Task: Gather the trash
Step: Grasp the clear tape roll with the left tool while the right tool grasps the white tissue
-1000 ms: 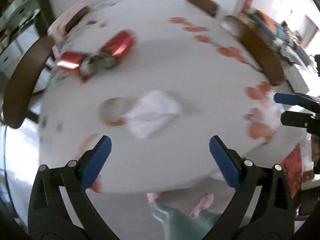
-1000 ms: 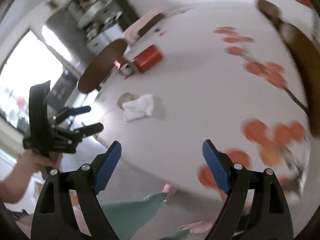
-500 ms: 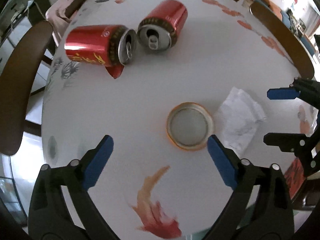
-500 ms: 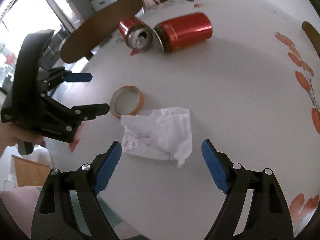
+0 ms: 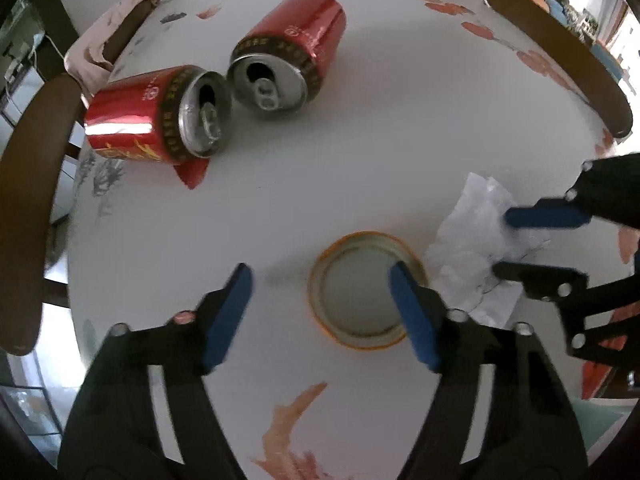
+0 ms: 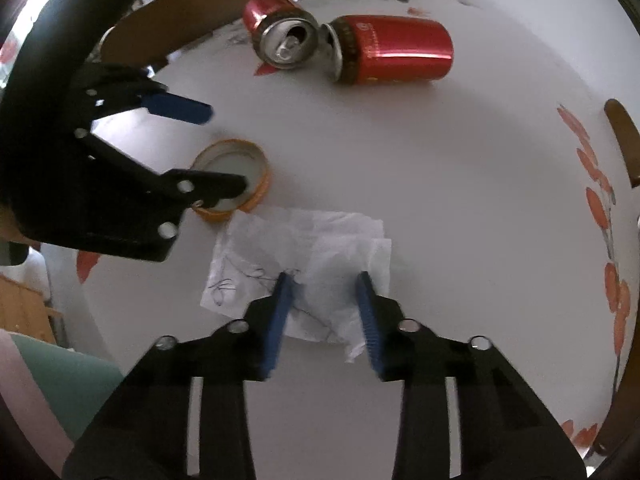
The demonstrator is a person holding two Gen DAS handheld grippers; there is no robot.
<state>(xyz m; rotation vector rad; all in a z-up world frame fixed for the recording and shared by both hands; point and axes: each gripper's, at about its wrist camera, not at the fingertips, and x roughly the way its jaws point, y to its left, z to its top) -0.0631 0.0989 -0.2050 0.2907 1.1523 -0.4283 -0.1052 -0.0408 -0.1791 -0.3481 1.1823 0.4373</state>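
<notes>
A crumpled white paper (image 6: pixel 320 256) with scribbles lies on the round white table (image 6: pixel 440 160). My right gripper (image 6: pixel 326 280) is open, its fingers standing on either side of the paper's near part. An orange-rimmed jar lid (image 5: pixel 364 292) lies upside down beside the paper. My left gripper (image 5: pixel 320 276) is open, with its right finger over the lid and its left finger outside the lid. Two red drink cans (image 5: pixel 288 52) (image 5: pixel 148 120) lie on their sides further back. The paper also shows in the left wrist view (image 5: pixel 468 248).
Dark wooden chair backs stand around the table, at the left (image 5: pixel 28 208) and the far right (image 5: pixel 560 48). A pink cloth (image 5: pixel 96 56) hangs over a far chair. The tablecloth has orange-red flower prints (image 6: pixel 596 184). The table's near edge is close below both grippers.
Both grippers have come down close to the table and their jaws have narrowed. The right one now straddles the paper, the left one reaches over the lid.
</notes>
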